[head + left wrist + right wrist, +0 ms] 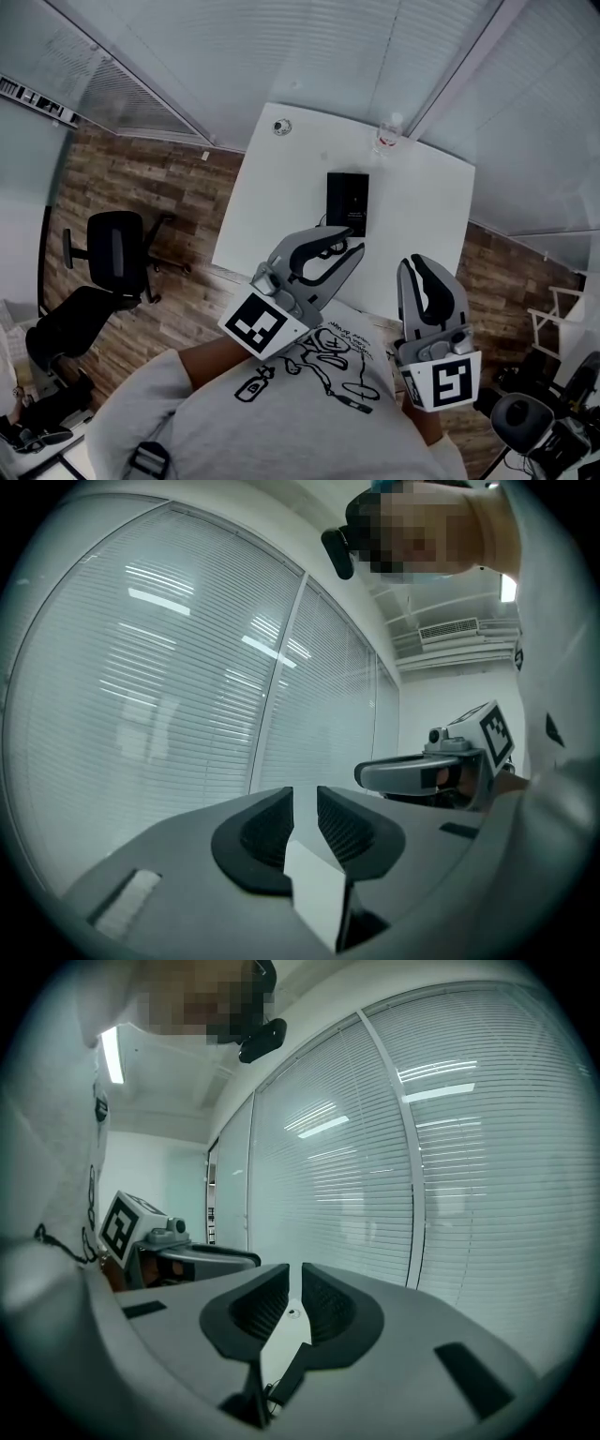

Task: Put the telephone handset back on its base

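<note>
- left gripper [354, 249] is raised in front of the person's chest, pointing out over the table [272, 220]; in its own view the jaws stand a narrow slit apart with nothing between them
- right gripper [419, 263] is up beside it on the right, jaws closed together and empty
- the grippers are near each other but not touching, and each shows in the other's view
- telephone [347, 202] is a dark block flat on the white table, past the gripper tips and well apart from both; can't tell handset from base at this size
- clear glass [388, 137] stands at the table's far edge
- black office chair [117, 248] sits on the wood floor left of the table
- white blinds [187, 686] fill the wall ahead
- printed shirt [328, 375] shows below the grippers
</note>
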The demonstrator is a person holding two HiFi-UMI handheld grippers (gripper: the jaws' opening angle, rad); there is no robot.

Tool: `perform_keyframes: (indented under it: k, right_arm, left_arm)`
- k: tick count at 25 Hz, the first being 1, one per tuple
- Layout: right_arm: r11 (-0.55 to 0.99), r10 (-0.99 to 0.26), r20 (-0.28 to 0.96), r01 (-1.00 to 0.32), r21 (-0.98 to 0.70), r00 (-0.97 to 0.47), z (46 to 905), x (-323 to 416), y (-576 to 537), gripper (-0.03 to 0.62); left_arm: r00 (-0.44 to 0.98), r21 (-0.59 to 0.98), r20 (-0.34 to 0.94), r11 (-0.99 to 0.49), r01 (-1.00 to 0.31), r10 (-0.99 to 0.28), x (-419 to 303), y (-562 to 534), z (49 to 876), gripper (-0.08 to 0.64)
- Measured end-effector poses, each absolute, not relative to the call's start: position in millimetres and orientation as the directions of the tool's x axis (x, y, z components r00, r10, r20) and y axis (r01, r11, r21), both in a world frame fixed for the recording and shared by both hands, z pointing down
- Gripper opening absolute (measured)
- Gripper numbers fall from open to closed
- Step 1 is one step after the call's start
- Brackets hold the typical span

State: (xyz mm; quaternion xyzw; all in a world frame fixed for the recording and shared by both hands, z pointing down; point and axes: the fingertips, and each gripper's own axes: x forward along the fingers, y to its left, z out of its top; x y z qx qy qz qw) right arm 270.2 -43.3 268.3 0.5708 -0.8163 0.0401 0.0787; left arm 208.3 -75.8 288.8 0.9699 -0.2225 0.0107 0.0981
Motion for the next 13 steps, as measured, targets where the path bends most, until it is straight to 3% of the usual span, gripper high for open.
perform_keyframes:
  k: [13]
  right_arm:
    - [0.366, -0.920, 0.163, -0.930, 0.031, -0.357, 268, 283, -40, 0.037]
  left_arm:
    - [0.896, 0.181, 0.066, -0.878, -0.444, -0.439, 223, -71, 290, 0.080]
